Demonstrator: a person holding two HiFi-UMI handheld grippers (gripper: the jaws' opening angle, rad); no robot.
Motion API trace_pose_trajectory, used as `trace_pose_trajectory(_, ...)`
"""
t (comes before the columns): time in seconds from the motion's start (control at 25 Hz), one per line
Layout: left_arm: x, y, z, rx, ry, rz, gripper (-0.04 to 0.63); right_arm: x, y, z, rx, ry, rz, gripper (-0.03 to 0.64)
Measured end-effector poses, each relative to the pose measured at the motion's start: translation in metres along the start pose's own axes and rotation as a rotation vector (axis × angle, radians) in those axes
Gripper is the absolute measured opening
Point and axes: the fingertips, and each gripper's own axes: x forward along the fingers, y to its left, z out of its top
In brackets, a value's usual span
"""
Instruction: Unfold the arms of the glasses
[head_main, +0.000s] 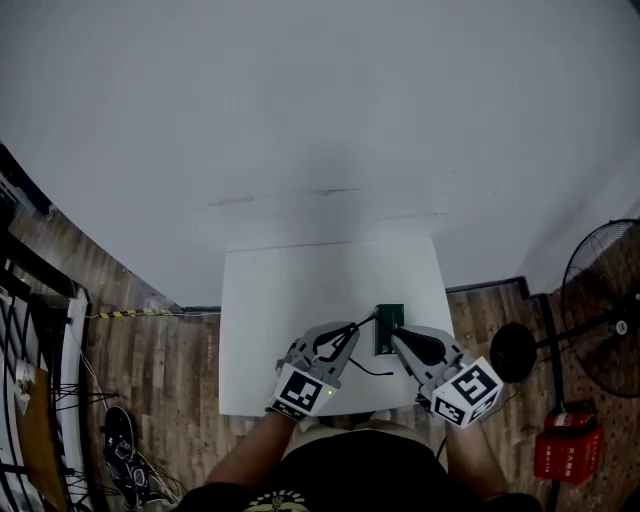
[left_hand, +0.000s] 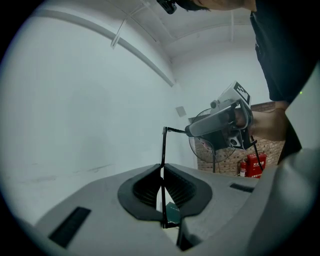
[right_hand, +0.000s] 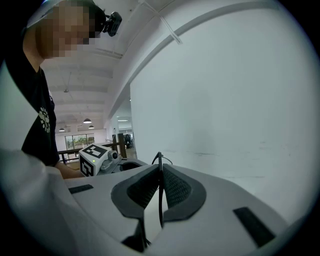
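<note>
Slim black glasses (left_hand: 163, 150) (wire-thin arms)

The right tool (right_hand: 160, 175) has its two dark pads (right_hand: 177, 192) squeezed on a thin black arm of the glasses (right_hand: 159, 205). The arm stands up and pokes out past the tips. On the left is the left tool (right_hand: 112, 162) with its black-and-white cube. A person's black shirt (right_hand: 37, 125) shows there too. Behind is a white wall (right_hand: 225, 100).
</note>
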Motion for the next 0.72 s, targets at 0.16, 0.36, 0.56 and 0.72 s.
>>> trace_pose_trajectory(0.16,0.016,-0.006,0.002,0.006,0.028,0.042,0.023,-0.009,-0.017,-0.002,0.008,-0.005,0.039,0.017)
trace_pose_trajectory(0.36,0.035,-0.01,0.0,-0.029,0.054,0.099,0.023,-0.013,-0.04,-0.004,0.003,-0.008,0.095,0.018)
trace_pose_trajectory(0.56,0.049,-0.007,0.002,-0.032,0.066,0.162,0.023,-0.019,-0.057,0.003,0.018,-0.053,0.15,0.021)
trace_pose_trajectory(0.72,0.049,0.001,0.005,-0.092,0.041,0.229,0.023,-0.032,-0.073,0.014,0.011,-0.12,0.164,0.058)
